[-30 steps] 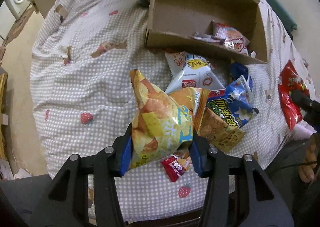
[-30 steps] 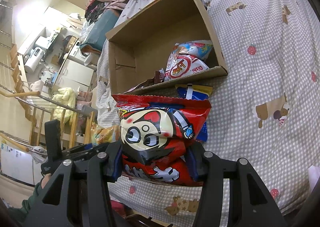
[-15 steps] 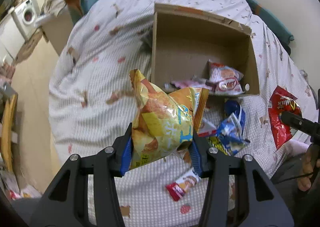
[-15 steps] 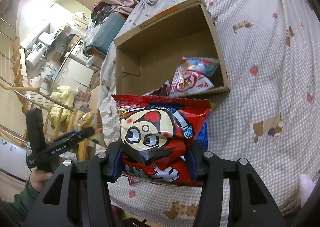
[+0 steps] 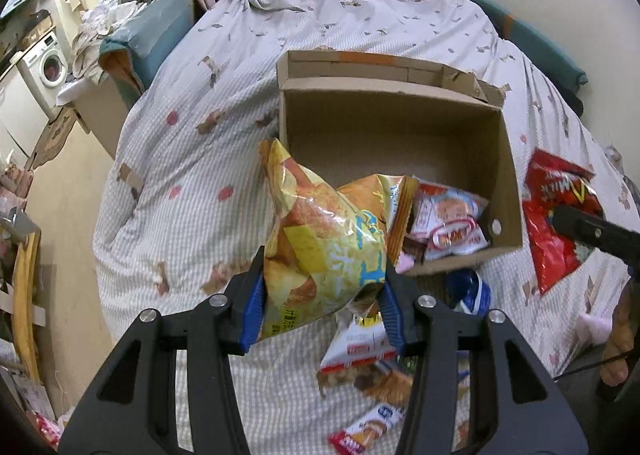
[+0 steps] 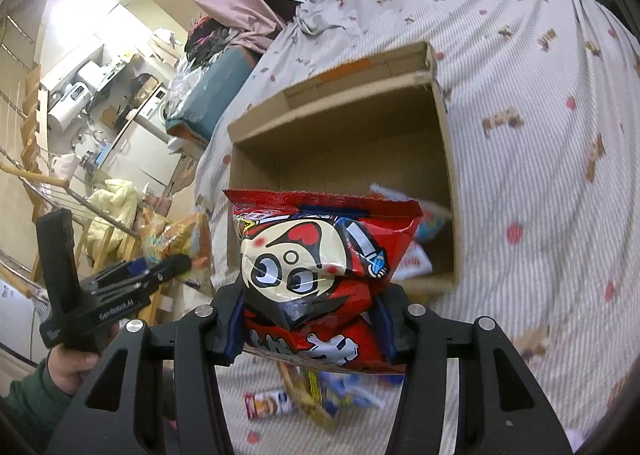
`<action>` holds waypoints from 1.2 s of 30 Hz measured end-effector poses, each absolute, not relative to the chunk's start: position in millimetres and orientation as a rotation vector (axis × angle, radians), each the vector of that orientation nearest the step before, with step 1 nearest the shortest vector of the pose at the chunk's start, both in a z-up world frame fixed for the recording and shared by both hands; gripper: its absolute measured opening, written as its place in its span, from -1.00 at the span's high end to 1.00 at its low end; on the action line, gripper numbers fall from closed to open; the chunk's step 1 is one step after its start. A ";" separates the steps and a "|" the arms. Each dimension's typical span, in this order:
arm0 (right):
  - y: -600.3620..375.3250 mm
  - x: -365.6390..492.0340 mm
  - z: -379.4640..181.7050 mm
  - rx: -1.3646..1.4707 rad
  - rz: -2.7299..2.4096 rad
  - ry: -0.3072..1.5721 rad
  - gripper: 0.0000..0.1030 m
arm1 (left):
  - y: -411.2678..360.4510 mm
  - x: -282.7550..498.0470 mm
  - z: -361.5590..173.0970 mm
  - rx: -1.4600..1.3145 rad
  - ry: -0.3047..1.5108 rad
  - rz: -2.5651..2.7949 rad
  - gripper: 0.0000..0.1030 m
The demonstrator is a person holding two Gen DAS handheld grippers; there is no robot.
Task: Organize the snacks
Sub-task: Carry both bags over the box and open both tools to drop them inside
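Left wrist: crinkled glossy foil bag (image 5: pixel 324 251), cardboard box (image 5: pixel 508 159).

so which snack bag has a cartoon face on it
The red bag clamped in the right gripper; the left gripper's yellow bag shows chips instead.

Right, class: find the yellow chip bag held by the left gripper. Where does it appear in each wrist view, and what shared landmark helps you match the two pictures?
Left wrist view: the yellow chip bag fills the lower centre, clamped in the left gripper.
Right wrist view: it shows small at the left edge, beyond the red snack bag.
Shared landmark: the open cardboard box on the bed.
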State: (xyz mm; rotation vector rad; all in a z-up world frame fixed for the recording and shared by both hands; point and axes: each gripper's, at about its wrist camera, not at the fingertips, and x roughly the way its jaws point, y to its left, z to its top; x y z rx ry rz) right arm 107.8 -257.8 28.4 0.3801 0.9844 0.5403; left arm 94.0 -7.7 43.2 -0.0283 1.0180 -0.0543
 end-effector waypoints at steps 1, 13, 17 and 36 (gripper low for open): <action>-257.0 113.6 28.2 0.378 0.538 0.978 -0.02 | -9.5 100.9 43.8 -0.026 1.005 -0.054 0.13; -241.1 164.4 1.9 0.355 0.530 0.928 -0.02 | -18.9 145.4 23.4 0.048 0.862 -0.010 0.12; -240.4 168.5 -9.8 0.353 0.536 0.942 -0.03 | -19.6 152.0 8.8 0.019 0.879 -0.059 0.12; -248.4 169.3 -25.2 0.402 0.470 0.908 -0.07 | -12.3 152.2 8.4 -0.059 0.833 -0.057 0.07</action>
